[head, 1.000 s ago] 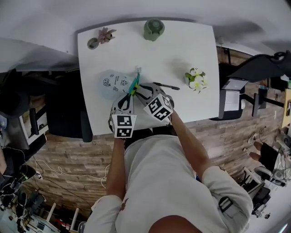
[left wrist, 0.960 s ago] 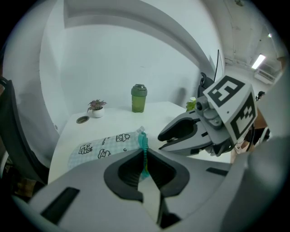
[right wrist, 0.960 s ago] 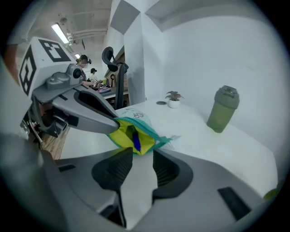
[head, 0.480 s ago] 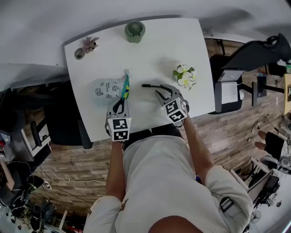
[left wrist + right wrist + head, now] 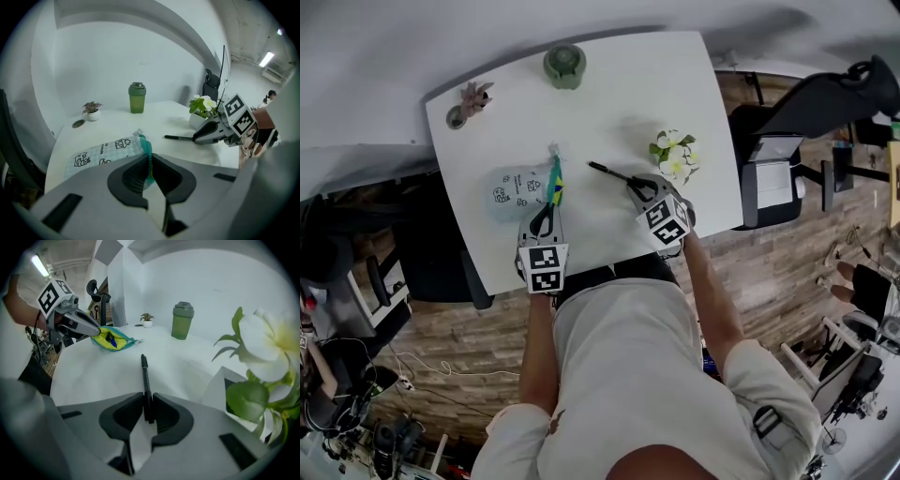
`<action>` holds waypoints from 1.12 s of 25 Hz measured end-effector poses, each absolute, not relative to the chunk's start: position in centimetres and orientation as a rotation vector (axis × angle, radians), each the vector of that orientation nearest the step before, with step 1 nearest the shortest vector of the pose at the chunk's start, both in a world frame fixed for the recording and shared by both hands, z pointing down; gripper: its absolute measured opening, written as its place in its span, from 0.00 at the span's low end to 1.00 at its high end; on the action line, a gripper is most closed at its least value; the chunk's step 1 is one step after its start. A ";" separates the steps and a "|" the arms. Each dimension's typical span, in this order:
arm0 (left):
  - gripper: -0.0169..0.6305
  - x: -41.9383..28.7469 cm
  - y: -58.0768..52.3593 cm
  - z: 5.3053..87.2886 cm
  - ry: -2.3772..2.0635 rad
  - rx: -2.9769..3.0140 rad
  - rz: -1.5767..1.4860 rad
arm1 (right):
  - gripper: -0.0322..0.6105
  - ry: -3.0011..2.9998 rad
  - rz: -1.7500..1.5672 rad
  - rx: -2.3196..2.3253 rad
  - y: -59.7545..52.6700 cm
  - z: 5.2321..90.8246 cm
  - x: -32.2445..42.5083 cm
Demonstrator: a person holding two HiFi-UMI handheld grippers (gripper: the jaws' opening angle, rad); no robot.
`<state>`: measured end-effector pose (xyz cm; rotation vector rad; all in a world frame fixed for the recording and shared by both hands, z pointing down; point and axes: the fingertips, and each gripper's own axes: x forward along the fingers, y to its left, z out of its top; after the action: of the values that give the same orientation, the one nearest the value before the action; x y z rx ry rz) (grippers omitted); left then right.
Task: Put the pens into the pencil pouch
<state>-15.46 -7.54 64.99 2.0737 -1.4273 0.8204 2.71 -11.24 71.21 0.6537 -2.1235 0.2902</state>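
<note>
A pale blue patterned pencil pouch (image 5: 511, 187) lies left of centre on the white table (image 5: 609, 103). My left gripper (image 5: 547, 208) is shut on the pouch's teal zip edge (image 5: 148, 152) and holds its mouth open. The right gripper view shows the yellow lining of the pouch (image 5: 112, 340) with a blue pen inside. A black pen (image 5: 609, 173) lies to the right of the pouch. My right gripper (image 5: 635, 186) is shut on its near end, and the pen (image 5: 145, 376) sticks out past the jaws toward the pouch.
A white flower pot (image 5: 673, 159) stands just right of my right gripper. A green bottle (image 5: 564, 66) is at the table's far edge. A small potted plant (image 5: 473, 94) and a small round dish (image 5: 455, 118) sit at the far left corner.
My right gripper moved right, away from the pouch, to the black pen and closed on its end. The left gripper kept its hold on the pouch.
</note>
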 end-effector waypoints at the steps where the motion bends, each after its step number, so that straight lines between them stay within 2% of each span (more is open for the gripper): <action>1: 0.05 -15.5 -7.6 65.0 -1.428 2.074 0.818 | 0.15 -2.120 0.289 0.649 -11.1 71.2 2.6; 9: 0.05 -15.9 -7.7 64.5 -1.443 2.079 0.793 | 0.15 -2.149 0.278 0.580 -9.3 69.4 1.0; 28: 0.05 -17.0 -7.0 63.6 -1.459 2.104 0.731 | 0.15 -2.249 0.054 0.202 -6.6 66.6 -11.1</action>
<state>-17.02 -6.99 63.64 2.1041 -1.4590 0.7307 -11.10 -6.63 66.61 0.2017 -2.2490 0.0545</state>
